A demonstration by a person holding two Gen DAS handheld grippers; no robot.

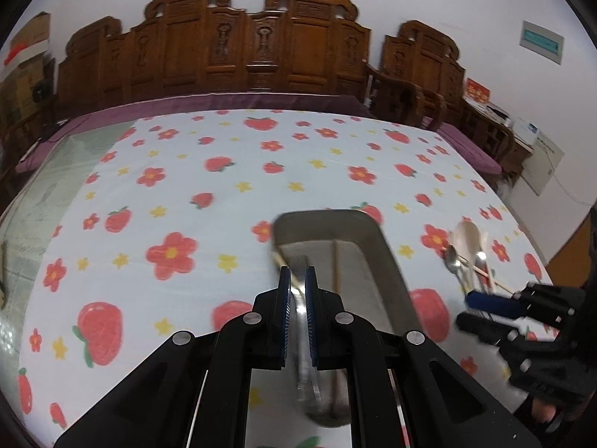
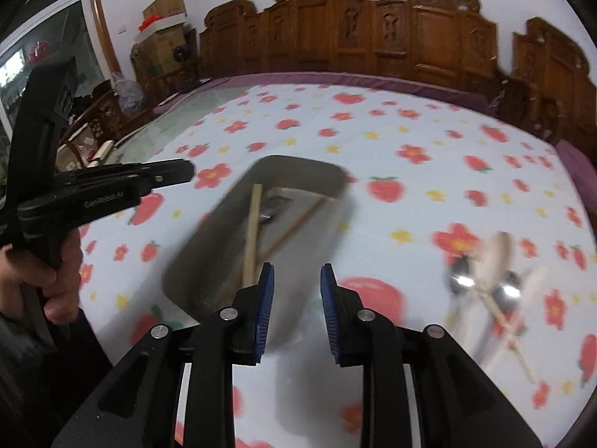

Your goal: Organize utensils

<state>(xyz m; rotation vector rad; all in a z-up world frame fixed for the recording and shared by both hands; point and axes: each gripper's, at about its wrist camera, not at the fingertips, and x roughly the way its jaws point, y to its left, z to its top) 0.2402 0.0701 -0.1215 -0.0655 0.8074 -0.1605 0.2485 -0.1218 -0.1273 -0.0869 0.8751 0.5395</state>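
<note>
Left gripper [image 1: 297, 280] clamped on a shiny metal utensil handle [image 1: 304, 336] above the grey oblong tray [image 1: 388, 261]; right gripper [image 2: 297, 280] gaping, holding nothing.

The tray sits directly ahead of both grippers on the strawberry-and-flower print tablecloth [image 1: 168, 186], with pale wooden chopsticks [image 2: 253, 220] lying inside. Ahead and to the right of the right gripper, a loose blurred pile of metal and cream spoons [image 2: 492, 276] lies on the cloth, apart from the tray.

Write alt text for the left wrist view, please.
The left gripper, its jaws nearly closed on a pale, thin utensil, hangs over a grey tray on a strawberry-print tablecloth. Spoons lie beside the tray, near the right gripper.
</note>
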